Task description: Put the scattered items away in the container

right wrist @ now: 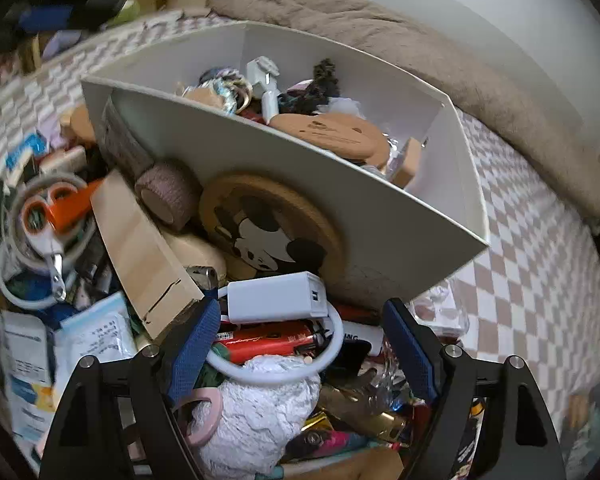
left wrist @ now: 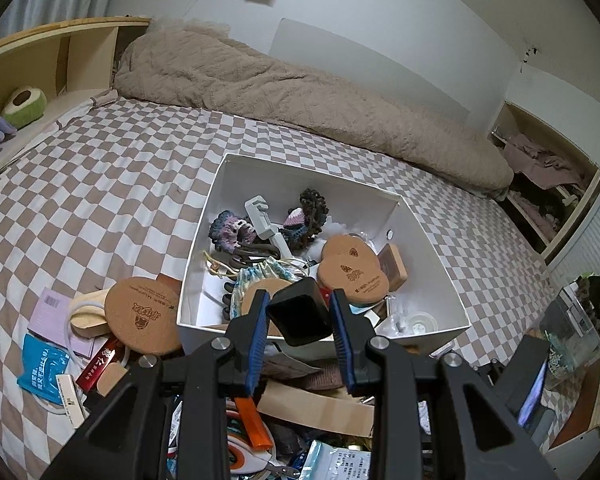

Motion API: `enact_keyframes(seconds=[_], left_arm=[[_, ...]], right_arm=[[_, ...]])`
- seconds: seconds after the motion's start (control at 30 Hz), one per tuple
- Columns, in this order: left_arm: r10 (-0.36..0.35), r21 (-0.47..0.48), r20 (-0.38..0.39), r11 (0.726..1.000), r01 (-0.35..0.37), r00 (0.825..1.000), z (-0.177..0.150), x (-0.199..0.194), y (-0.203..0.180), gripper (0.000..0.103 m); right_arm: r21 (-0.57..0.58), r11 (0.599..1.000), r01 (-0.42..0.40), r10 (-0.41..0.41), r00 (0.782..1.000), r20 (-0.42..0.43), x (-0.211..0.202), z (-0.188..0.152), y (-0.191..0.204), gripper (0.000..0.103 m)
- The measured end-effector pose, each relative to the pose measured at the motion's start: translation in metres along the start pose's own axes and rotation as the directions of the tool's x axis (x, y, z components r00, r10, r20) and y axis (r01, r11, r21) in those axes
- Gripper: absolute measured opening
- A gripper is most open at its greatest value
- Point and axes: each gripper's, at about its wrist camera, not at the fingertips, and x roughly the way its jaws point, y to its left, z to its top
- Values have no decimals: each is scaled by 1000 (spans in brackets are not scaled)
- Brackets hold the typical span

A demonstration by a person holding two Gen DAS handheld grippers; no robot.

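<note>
— At lower centre of the left wrist view: left gripper jaws clamped on a black box, just before the white container near wall.

— And lower centre, right view: right gripper jaws spread wide, straddling a white charger atop clutter, not touching.

Box on the bed, coasters inside it at 3 o'clock, another coaster outside at 9 o'clock, blanket behind at 12, charger before the box at 6.
</note>
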Motion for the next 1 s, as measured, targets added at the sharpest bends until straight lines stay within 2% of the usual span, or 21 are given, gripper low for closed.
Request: enact_keyframes(seconds=[0.3,0.33,0.37,0.53,0.77,0.83,0.87,0.9,1.0], left_arm=[[-1,-7,-2,1000,1,1000,0,1,4,30],[-2,-6,-3,1000,2,1000,0,2,4,30],[-4,-6,-5,1000,4,1000,-1,3,5,30],[6,1,-24,1000,-6,1000,-3,5,11,30],[62,-31,-96,997,-65,993,-16,11,38,30],[71,-38,-120,996,-76,990,-20,14,45,30],[76,-42,-130,996,-82,989,-22,16,48,30],[81,-45,-140,995,-88,987,-24,17,50,30],[82,-47,-171,995,-91,982,-31,22,56,30]], right_arm=[[1,999,45,-45,998,-32,17,2,4,82],[10,999,34,-33,999,-32,17,2,4,79],[23,1000,1,0,999,-32,17,1,4,64],[48,999,-16,17,1000,-16,12,-2,5,64],[181,974,-135,132,991,30,-5,-8,-14,61],[218,961,-169,163,986,47,-11,-10,-20,57],[233,955,-185,176,983,59,-12,-9,-23,49],[246,948,-200,189,980,66,-14,-10,-25,47],[282,926,-251,239,968,76,-15,-11,-31,47]])
